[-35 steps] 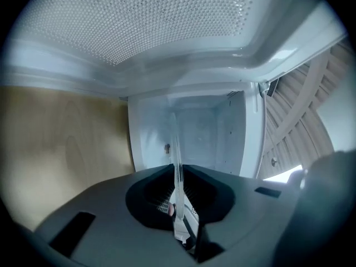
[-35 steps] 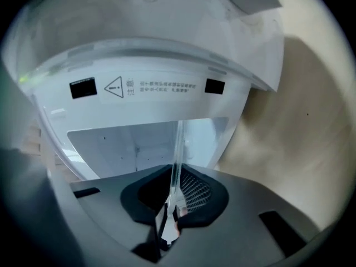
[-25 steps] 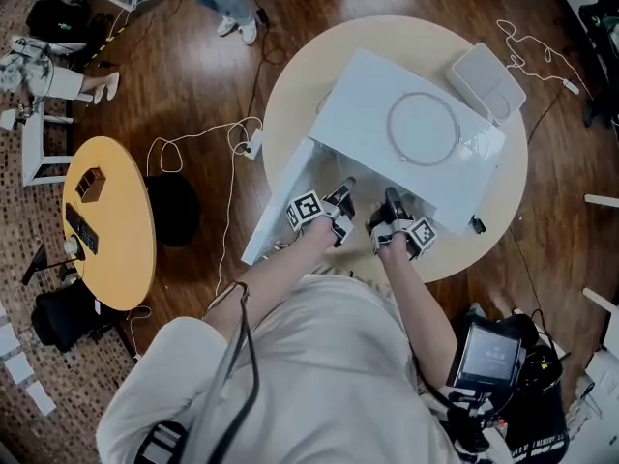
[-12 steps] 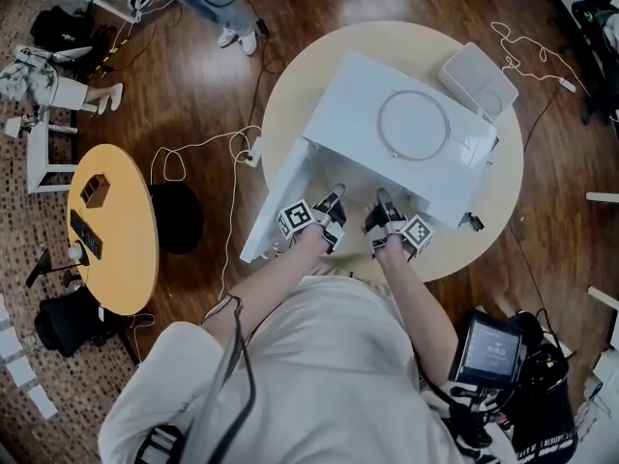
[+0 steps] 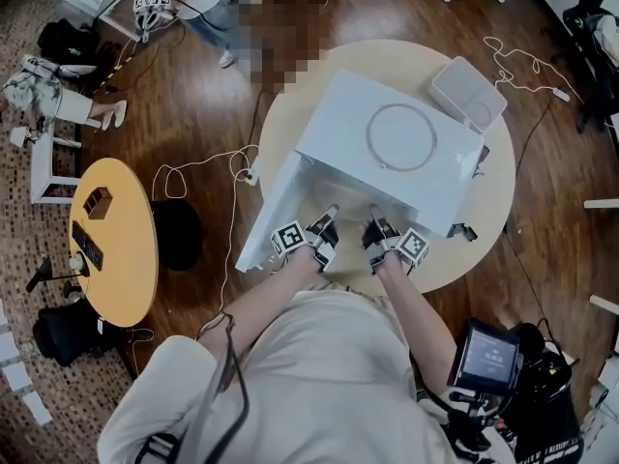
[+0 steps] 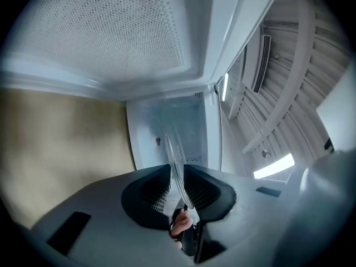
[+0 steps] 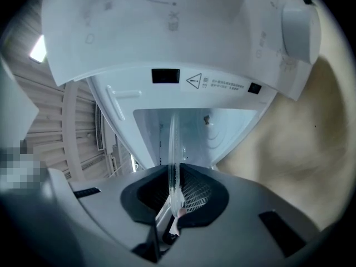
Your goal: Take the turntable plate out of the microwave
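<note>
Here, the person's forearms [image 5: 290, 288] are stretching forward and both tongs are pointing into the open front of the microwave [image 5: 387, 153], side by side and near each other. The left tongs [image 6: 177, 174] are closing on the near rim of the clear glass turntable plate [image 6: 173, 149]. The glass is running edge-on between the two dark pads, which are lying against it on either side. These jaws have just been easing apart a little with the rim between them. The right tongs [image 7: 173, 179] are pinching the same rim further along, the jaws almost together with only the thin glass between the pads.

From both grips the plate is reaching away toward the lit white cavity. Its far part is sitting at the cavity's mouth, and how much remains inside cannot be made out. In the head view the microwave's top is hiding the plate.

The door [image 5: 266, 211] is hanging open on the person's left. The microwave is standing on a round beige worktop [image 5: 498, 196], a thin ring [image 5: 367, 138] is showing on its top, and a flat white box [image 5: 467, 93] is lying on the worktop just behind it.
</note>
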The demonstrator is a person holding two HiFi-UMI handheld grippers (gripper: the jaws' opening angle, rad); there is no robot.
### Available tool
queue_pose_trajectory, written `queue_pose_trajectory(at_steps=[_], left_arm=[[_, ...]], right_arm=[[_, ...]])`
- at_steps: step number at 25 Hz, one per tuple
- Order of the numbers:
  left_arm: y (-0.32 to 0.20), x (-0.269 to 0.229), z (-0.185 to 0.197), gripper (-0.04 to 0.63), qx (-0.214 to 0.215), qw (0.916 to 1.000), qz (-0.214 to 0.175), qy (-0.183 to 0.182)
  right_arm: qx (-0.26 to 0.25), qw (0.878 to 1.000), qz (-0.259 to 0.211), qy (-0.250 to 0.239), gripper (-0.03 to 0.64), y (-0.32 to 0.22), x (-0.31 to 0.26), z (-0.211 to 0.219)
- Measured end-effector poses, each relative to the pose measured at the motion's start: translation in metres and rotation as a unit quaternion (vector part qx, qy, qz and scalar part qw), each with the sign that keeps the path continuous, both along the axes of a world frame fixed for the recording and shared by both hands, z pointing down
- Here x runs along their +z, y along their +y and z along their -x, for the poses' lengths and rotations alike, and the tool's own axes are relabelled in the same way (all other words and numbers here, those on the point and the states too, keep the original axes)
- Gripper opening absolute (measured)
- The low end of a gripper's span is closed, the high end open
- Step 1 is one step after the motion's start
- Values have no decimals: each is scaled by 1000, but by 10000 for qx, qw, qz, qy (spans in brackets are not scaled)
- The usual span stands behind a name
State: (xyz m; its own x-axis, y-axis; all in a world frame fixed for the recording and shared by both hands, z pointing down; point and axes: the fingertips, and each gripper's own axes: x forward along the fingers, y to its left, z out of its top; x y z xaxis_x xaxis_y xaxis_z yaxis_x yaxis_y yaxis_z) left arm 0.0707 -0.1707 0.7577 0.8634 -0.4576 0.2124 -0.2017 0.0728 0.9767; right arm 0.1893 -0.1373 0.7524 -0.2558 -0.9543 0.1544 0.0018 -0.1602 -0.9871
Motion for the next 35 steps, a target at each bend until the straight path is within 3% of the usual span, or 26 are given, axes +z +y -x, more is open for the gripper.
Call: queue_pose_trajectory(at_steps=[10,18,31,35], left_arm=[[-6,0,8,74,-232,9994,-150,-203],[-7,-7,15,72,-454,9987,-88,-204],[19,-18,28,72,-251,9990,-260,246],[24,-28,35,72,-234,9979,-303,516]], right_arm=[[-719,9968,-170,315,41,24,-14,12],[-970,9947,-344,-44,41,53,-28,17],[-1847,9810,-547,251,41,90,-45,11],[-2151,9751,-543,0,42,102,-53,16]])
